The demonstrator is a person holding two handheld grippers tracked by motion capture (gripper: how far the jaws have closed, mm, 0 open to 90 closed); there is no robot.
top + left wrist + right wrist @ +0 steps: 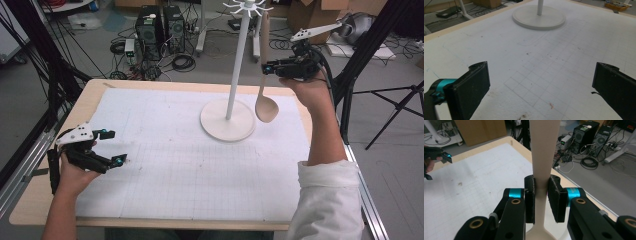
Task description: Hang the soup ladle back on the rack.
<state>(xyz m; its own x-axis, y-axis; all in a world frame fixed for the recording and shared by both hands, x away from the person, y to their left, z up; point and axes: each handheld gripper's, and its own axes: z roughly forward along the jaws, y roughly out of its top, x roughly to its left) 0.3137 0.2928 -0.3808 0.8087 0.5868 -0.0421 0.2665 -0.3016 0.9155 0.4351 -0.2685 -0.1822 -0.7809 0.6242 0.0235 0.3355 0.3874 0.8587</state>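
Observation:
A beige spoon (265, 102) hangs upright, bowl down, beside the white hook stand (228, 120) at the back of the table. My right gripper (267, 68) is shut on the spoon's handle, held high at the right of the stand's pole. In the right gripper view the handle (543, 152) runs up between the two pads (556, 197), which press on it from both sides. My left gripper (116, 147) rests low at the table's left, open with nothing between its fingers; in the left gripper view the black jaws stand wide apart over the white gridded mat (549, 72).
The stand's round base (539, 18) sits on the mat at the back centre. Its top carries a ring of hooks (248, 6). Beyond the table's far edge lie computer towers (160, 27), cables and cardboard boxes on the floor. Black frame legs rise at both sides.

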